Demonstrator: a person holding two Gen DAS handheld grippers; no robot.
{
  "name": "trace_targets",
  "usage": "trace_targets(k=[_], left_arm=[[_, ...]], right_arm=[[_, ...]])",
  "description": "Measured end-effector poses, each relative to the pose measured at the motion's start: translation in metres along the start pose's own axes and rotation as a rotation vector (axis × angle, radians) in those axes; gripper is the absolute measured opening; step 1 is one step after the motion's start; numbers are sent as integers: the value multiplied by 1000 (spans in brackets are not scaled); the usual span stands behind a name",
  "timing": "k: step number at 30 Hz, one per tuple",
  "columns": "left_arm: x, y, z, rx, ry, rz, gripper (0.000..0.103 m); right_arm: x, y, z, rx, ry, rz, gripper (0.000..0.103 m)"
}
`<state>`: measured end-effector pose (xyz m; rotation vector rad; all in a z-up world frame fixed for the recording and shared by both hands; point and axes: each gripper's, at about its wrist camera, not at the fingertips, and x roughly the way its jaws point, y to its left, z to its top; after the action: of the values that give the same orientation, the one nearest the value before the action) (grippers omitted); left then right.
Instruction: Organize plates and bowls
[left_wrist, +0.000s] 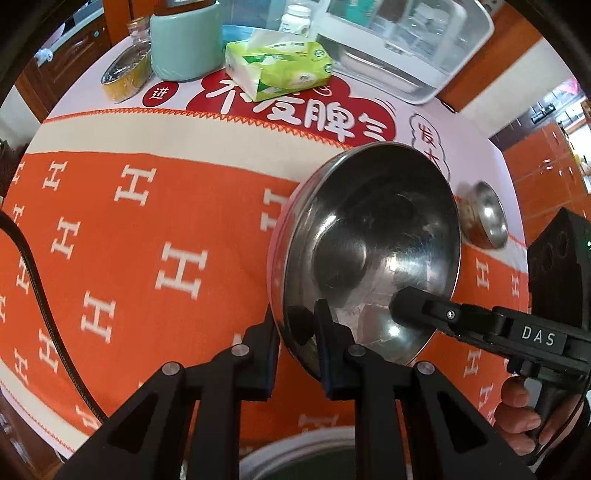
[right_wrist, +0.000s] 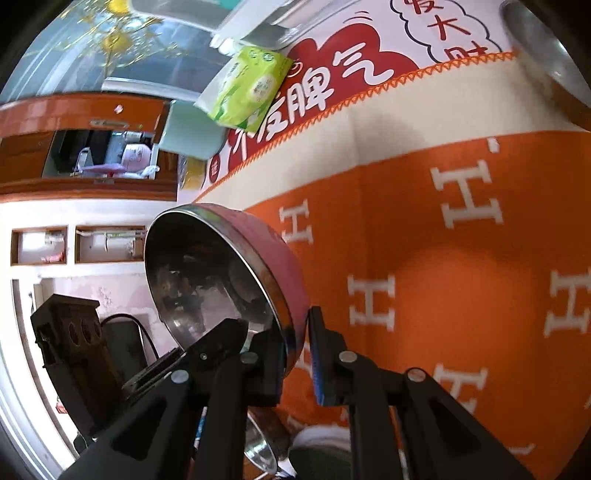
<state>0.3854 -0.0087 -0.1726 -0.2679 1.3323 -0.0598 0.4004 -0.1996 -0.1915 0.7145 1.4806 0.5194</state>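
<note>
The round stainless-steel bowl with a pink outer wall (left_wrist: 369, 251) hangs tilted on edge above the orange H-patterned cloth (left_wrist: 147, 240) on the tabletop, its shiny hollow facing sideways. The left gripper (left_wrist: 295, 332) pinches its lower rim between narrow jaws; the right gripper (right_wrist: 295, 354) likewise clamps the rim. Beyond the jaws rests a small steel bowl (left_wrist: 485, 218).
</note>
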Motion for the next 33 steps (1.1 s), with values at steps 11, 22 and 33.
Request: trace_targets(k=[11, 22, 33], left_arm=[[-45, 12, -65, -18, -14, -19, 16], [-91, 34, -117, -44, -69, 17, 16], [-120, 68, -163, -65, -113, 10, 16]], right_arm=[[-20, 18, -65, -75, 42, -20, 13], [-21, 47, -129, -194, 82, -44, 14], [-7, 75, -185, -288, 124, -82, 15]])
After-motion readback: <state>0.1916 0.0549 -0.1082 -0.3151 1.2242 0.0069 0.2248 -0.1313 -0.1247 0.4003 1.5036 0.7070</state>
